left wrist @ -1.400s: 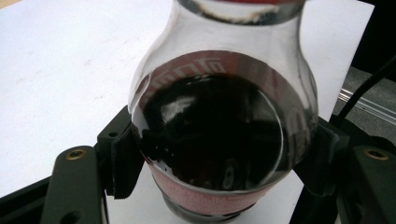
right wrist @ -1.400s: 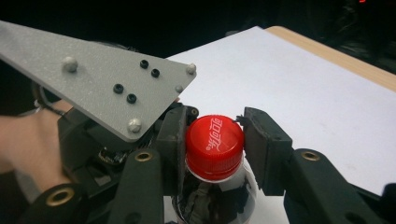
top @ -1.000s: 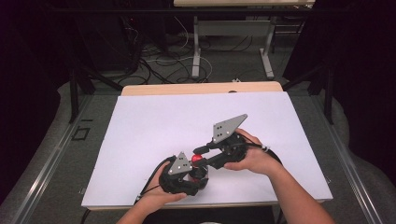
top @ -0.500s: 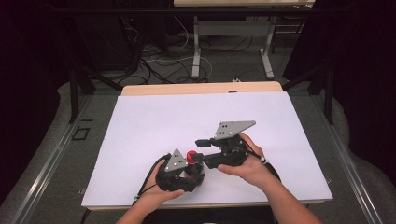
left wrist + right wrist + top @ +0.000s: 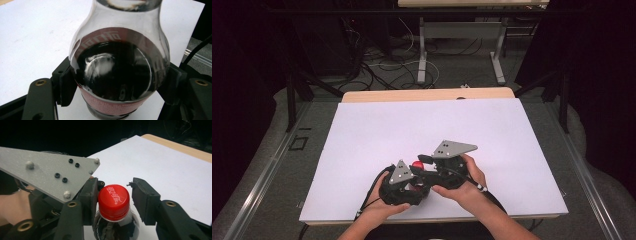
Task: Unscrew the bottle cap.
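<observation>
Bottle: we see a clear plastic bottle (image 5: pixel 120 72) of dark drink with a red label band, standing near the front edge of the table, between the two hands.

Cap: the red cap (image 5: pixel 114 201) with white lettering sits on the bottle's neck; in the high view it shows as a small red spot (image 5: pixel 417 165) between the two tools.

Left gripper: we find the left gripper (image 5: pixel 399 186) clenched on the bottle's body, one black pad pressed against each side of the bulge just above the label, as its own view shows.

Right gripper: the right gripper (image 5: pixel 114 198) has a jaw on either side of the cap. The left-hand jaw in its view lies against the cap or just beside it; the other stands a little apart, so it is released, not pinching.

Hands: the left hand (image 5: pixel 379 207) holds its tool from below and the right hand (image 5: pixel 467 182) wraps the other; the two are close together.

Grey plates: each tool carries a three-cornered grey plate, the left one's (image 5: pixel 47 173) looming close in the right gripper view.

Table: a white sheet (image 5: pixel 377 130) covers the top, with a strip of bare wood (image 5: pixel 427 95) at the far edge.
</observation>
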The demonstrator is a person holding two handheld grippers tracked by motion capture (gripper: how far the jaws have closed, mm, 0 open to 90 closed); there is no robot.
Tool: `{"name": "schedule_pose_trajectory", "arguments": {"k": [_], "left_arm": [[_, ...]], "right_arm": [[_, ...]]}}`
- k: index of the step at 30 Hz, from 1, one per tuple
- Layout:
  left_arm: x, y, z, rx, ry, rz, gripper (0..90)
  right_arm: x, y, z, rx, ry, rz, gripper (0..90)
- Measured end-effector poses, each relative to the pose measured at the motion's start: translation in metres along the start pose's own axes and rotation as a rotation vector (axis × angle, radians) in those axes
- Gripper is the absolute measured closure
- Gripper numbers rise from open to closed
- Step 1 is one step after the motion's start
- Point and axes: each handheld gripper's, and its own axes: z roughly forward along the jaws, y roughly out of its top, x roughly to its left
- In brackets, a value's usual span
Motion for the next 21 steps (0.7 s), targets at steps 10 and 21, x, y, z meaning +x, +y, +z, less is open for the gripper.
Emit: {"name": "schedule_pose_trajectory", "arguments": {"k": [10, 21], "left_arm": [[0.000, 0.000, 0.000, 0.003, -0.013, 0.014, 29.4], [-0.005, 0.001, -0.001, -0.005, -0.056, 0.050, 29.4]], "right_arm": [[-0.013, -0.002, -0.007, -0.006, 0.102, -0.045, 60.6], [-0.046, 0.012, -0.005, 0.075, 0.420, -0.263, 60.9]]}}
